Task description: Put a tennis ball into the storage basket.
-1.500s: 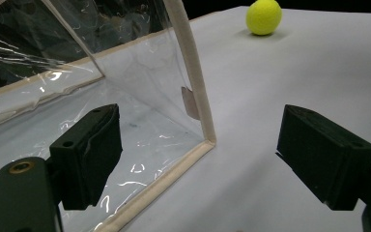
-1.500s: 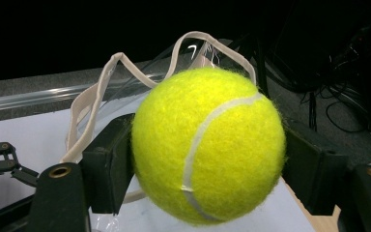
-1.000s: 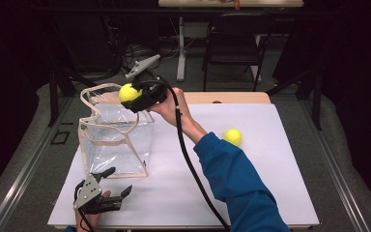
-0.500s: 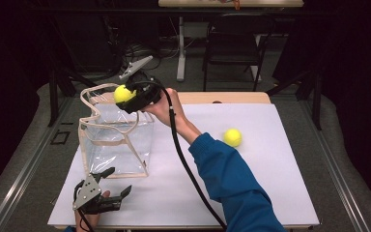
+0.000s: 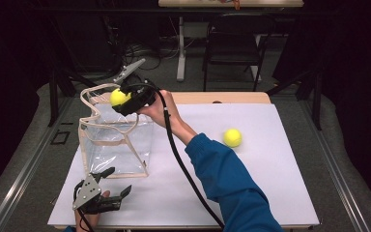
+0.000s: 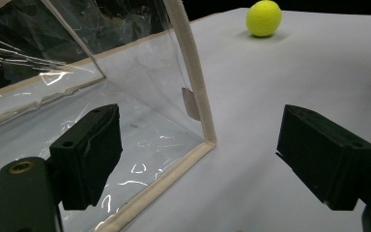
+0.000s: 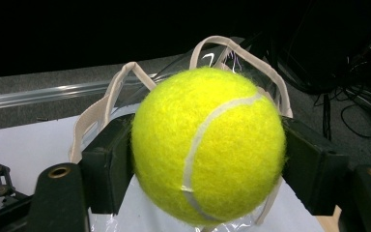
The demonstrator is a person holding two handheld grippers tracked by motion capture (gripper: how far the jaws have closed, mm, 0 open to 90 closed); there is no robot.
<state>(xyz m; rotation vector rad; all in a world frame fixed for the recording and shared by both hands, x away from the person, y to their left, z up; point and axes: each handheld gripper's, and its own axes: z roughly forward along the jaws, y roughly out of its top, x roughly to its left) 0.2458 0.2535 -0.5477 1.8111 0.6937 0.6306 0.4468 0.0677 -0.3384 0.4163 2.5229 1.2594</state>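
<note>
A clear plastic tote bag [image 5: 116, 142] with beige trim and handles stands on the white table [image 5: 270, 193]. My right gripper [image 5: 121, 99] hovers over the bag's open top, shut on a yellow tennis ball [image 5: 119, 97]; the ball [image 7: 207, 145] is pressed between both black pads, with the bag's handles [image 7: 241, 53] just behind it. My left gripper [image 5: 111, 182] rests open near the table's front left corner, its wide-apart jaws facing the bag's lower corner seam [image 6: 198, 106]. A second tennis ball [image 5: 232, 137] lies on the table to the right, also far off as the ball [image 6: 264, 18].
A black cable [image 5: 183, 164] trails from the right gripper along the blue sleeve [image 5: 227, 183]. A wooden strip [image 5: 222, 97] edges the table's far side. A chair [image 5: 236, 43] and stands are on the dark floor beyond.
The right gripper with the ball has drifted slightly left over the bag's opening. The left gripper has stayed put.
</note>
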